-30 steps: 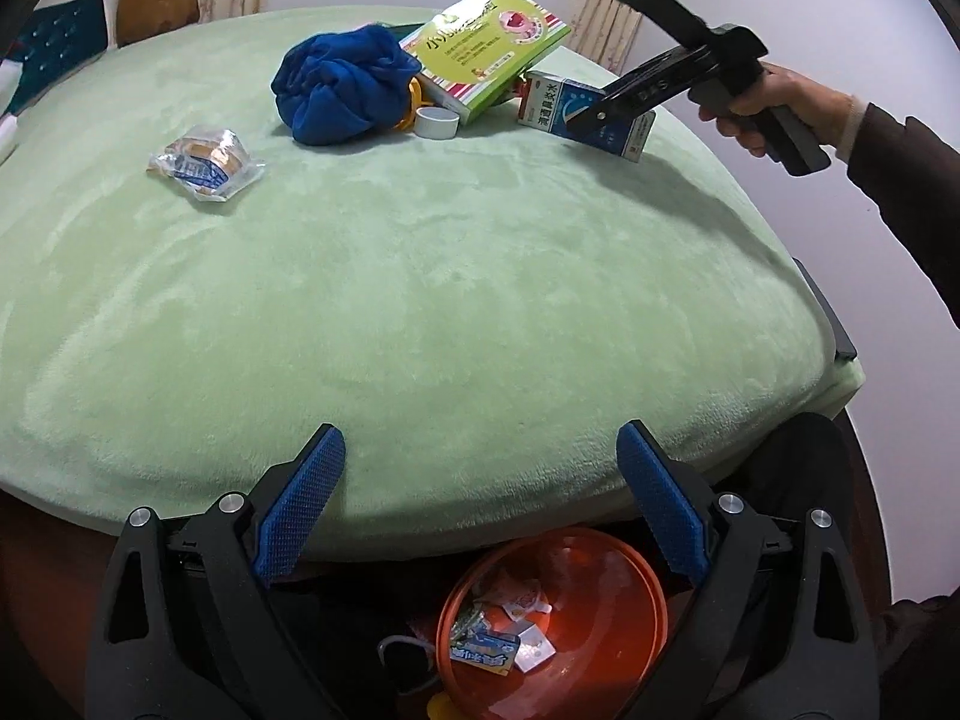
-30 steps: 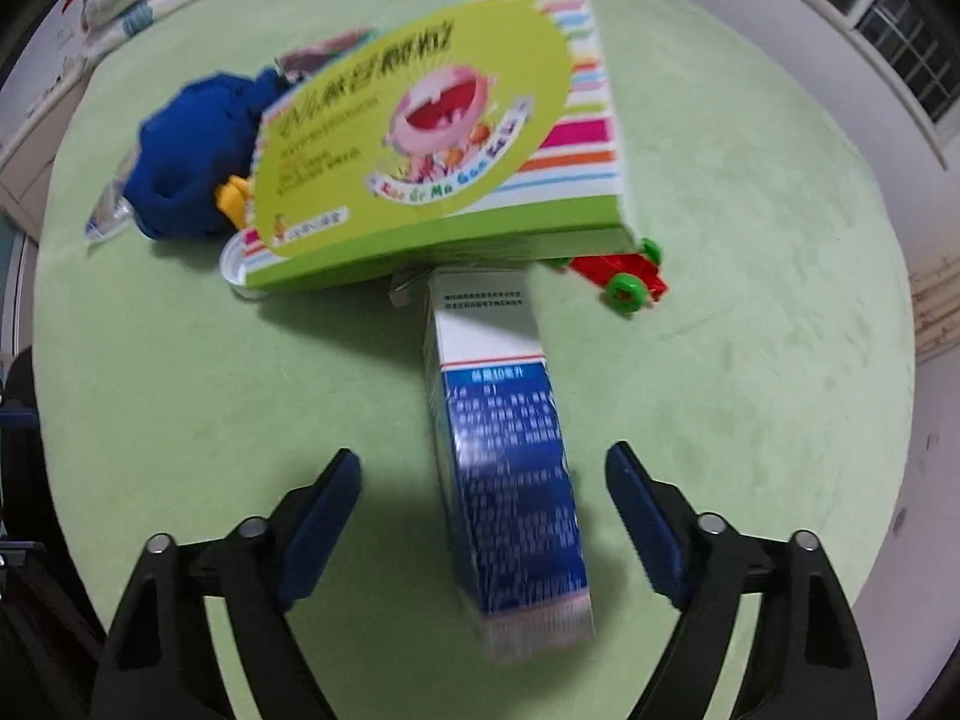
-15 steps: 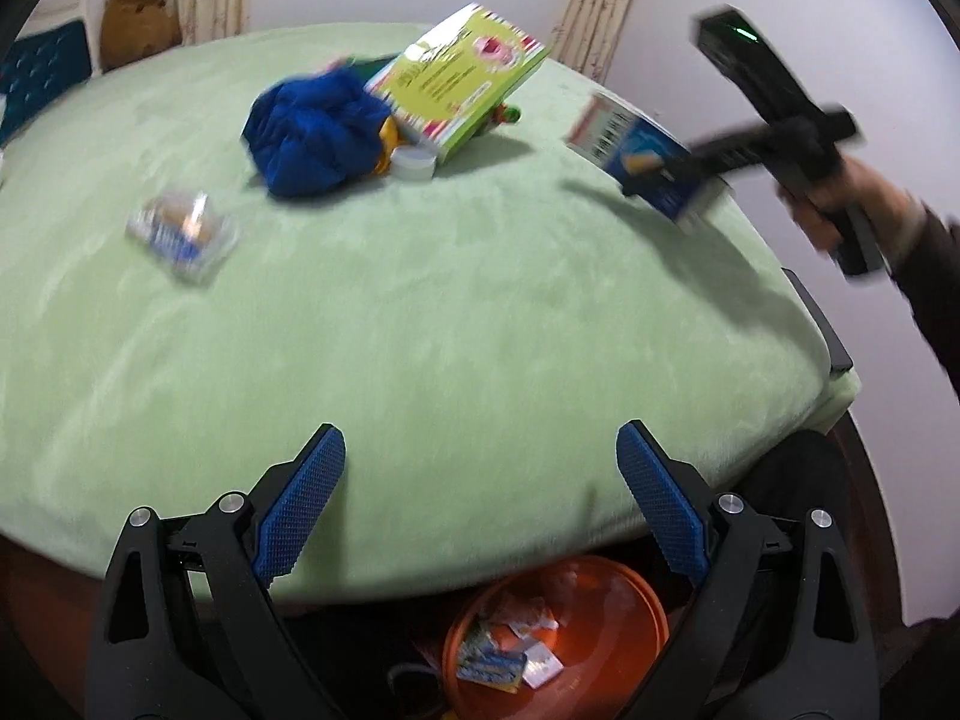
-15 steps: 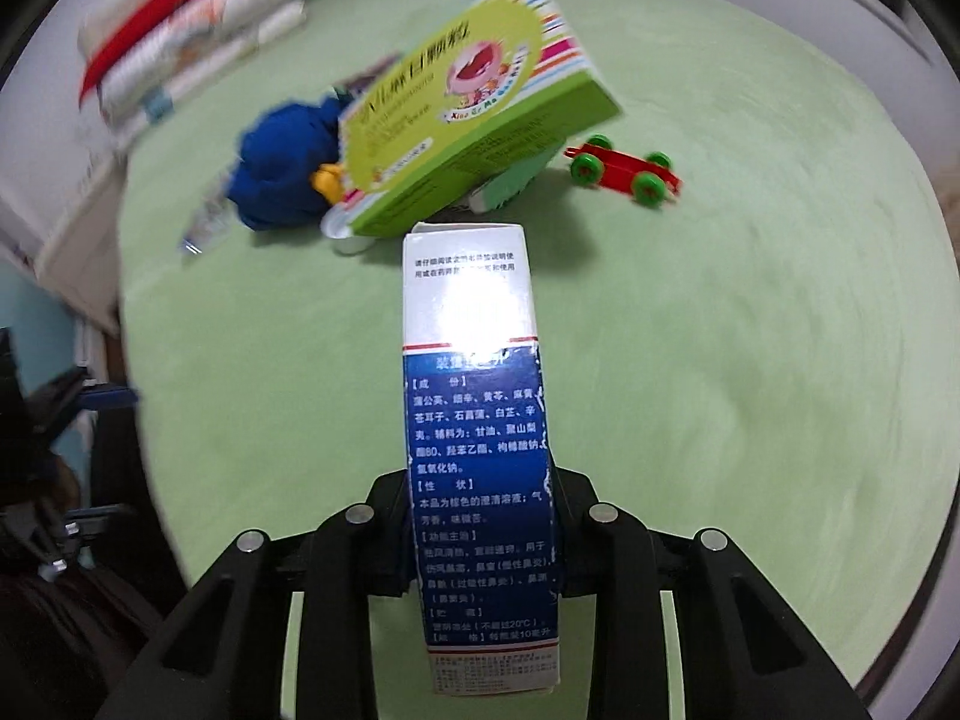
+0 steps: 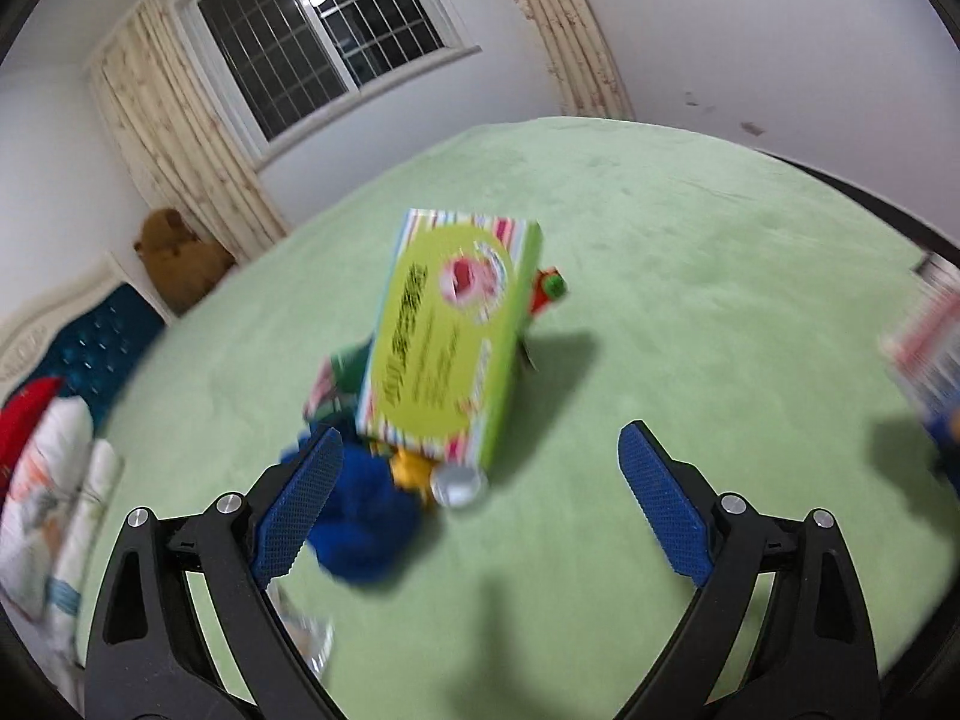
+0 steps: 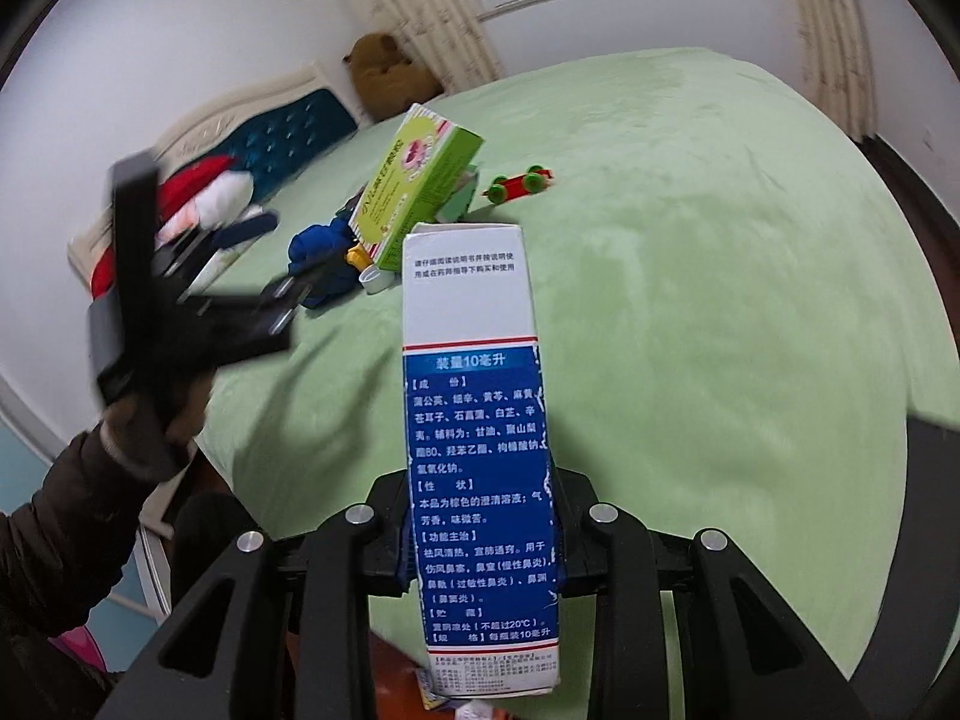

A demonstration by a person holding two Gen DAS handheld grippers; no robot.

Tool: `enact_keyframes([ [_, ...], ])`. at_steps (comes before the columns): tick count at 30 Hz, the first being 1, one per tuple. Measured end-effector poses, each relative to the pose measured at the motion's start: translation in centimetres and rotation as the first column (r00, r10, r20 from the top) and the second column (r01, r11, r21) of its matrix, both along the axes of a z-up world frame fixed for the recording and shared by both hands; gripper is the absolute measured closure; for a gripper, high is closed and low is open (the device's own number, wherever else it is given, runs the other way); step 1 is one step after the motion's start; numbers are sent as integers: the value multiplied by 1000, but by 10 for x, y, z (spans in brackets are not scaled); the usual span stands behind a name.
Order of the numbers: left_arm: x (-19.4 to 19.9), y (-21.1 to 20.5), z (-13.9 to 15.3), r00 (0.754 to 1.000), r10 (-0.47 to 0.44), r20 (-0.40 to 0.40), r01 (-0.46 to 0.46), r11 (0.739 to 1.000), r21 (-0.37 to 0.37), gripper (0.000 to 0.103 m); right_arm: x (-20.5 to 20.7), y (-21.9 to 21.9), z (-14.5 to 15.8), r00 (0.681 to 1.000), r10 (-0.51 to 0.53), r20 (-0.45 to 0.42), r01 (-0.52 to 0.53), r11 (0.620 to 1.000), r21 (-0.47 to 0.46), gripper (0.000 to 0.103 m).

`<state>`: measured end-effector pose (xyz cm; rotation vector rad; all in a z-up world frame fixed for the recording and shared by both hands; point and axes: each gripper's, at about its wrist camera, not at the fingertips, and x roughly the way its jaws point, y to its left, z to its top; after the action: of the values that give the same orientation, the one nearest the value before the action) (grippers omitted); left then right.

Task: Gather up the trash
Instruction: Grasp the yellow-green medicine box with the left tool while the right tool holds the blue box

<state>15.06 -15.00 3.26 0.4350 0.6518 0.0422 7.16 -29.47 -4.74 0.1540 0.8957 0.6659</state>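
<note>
A: What carries everything?

B: A bed (image 6: pixel 720 300) under a light green blanket, seen from its near edge. A headboard (image 6: pixel 282 132) with blue padding stands along the far left edge, and a brown teddy bear (image 6: pixel 390 75) sits past the far corner beside it.

A: And on the blanket, biggest first?

B: A bright green box (image 5: pixel 444 348) lies tilted near the middle, propped on the things beneath it. A bundle of blue cloth (image 5: pixel 360 516) touches its near end. A red toy car with green wheels (image 6: pixel 519 180) stands just beyond the box, towards the far edge. A small roll of tape (image 5: pixel 459 486) lies against the box's near corner, beside the cloth. A clear wrapper (image 5: pixel 306 636) lies near the front edge, partly hidden behind the left gripper's finger.

A: Where is the trash being collected?

B: A blue and white carton (image 6: pixel 480 450) is off the blanket, lifted over the bed's near edge. The right gripper (image 6: pixel 480 558) is clamped on its lower half, pads pressing both sides; its jaws have just closed on it.

A: The other tool?

B: The left gripper (image 5: pixel 480 510) hangs above the blanket with its jaws wide apart and nothing between them. A hand (image 6: pixel 156 420) in a dark sleeve holds it.
</note>
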Motion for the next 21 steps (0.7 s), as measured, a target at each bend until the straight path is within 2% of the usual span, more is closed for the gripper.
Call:
enact_keyframes([
  [2,13,-1,0,1000,11,22,-12,1000,21,12,-5,-4,-2,1000,-18,8,18,1000,4,72],
  [6,29,-4,-3,999,28,19,-29,999,23,12,-9,-9,-4,999,-39,32,39,999,8,72],
  [9,36,-18,-10,997,69,36,-72,994,87,12,-13,-17,-3,998,-52,38,50,998,44,72],
  [11,45,-32,-17,986,148,75,-158,975,157,12,-15,-20,-3,997,-62,47,59,997,47,72],
  [13,59,-43,-22,962,244,120,-265,939,220,12,-15,-23,-3,997,-62,48,60,997,50,72],
  [15,74,-49,-28,940,312,141,-339,906,253,12,-14,-25,-4,997,-61,46,59,997,54,72],
  [21,105,-68,-53,922,366,124,-386,856,345,12,-13,-38,-3,996,-69,59,65,996,58,72],
])
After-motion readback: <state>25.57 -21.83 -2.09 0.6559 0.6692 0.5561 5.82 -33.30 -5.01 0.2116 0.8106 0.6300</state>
